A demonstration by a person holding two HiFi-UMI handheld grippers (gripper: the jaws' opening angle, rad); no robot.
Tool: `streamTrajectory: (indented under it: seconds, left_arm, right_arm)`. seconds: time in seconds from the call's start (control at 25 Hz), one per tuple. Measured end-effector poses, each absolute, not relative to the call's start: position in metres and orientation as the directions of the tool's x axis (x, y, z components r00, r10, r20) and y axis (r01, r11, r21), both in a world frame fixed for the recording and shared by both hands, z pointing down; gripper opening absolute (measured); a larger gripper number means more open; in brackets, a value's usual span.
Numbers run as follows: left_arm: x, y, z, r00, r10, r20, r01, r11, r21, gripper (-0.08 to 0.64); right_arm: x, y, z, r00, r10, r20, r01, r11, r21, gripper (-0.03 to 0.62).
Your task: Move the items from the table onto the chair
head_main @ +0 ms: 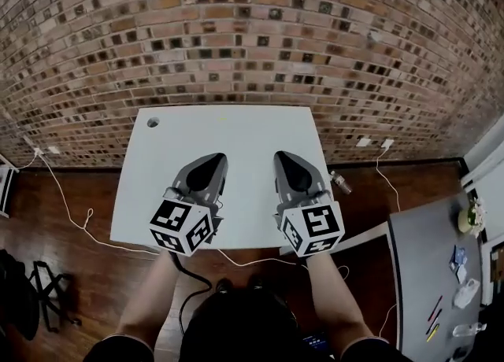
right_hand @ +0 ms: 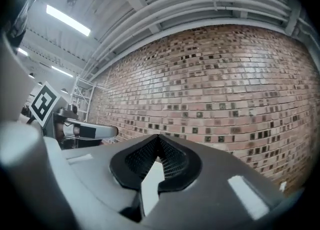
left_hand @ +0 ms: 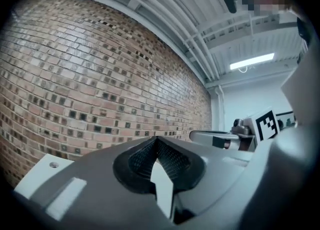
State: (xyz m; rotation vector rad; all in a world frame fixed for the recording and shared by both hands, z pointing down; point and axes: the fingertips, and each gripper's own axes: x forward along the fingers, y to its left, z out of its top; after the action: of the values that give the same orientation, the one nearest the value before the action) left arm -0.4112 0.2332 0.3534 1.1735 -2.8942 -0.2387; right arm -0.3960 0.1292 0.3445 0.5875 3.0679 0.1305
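**A:** Head view first. Why are both held like that?

**B:** The left tongs (head_main: 211,160) and right tongs (head_main: 285,156), grey with black-and-white marker cubes, lie level and side by side over the near half of the white rectangular tabletop (head_main: 236,128). Both are pressed together on nothing, so I judge them idle. Ahead of them the top is bare (except for a round cable hole (head_main: 153,122) at its far left corner).

**A:** And the items, and the chair?

**B:** No chair shows. Small pens and bottles (head_main: 466,293) lie on a grey desk (head_main: 421,250) well right of the right tongs, cut off by the frame. I can't tell whether they are the task's.

**A:** Left gripper view?

**B:** The mesh pads meet at the tip, with the red brick wall (left_hand: 100,74) beyond.

**A:** Right gripper view?

**B:** The pads touch there too, with nothing between them.
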Motion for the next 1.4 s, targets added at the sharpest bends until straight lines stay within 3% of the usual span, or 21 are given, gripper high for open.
streamTrajectory:
  seconds: [0.52,1.4]
  left_arm:
    - [-0.428,0.254,0.363,-0.797,-0.603,-0.005,-0.599,0.791,0.122,0.012]
    - [-0.434,0.248,0.366,-0.782,-0.623,-0.010,-0.618,0.773,0.142,0.012]
  right_arm:
    - [-0.431,0.168,0.365,-0.840,0.539,0.061,0.541,0.840,0.042,0.002]
    - [-0.438,0.169,0.362,-0.843,0.533,0.067,0.537,0.841,0.062,0.000]
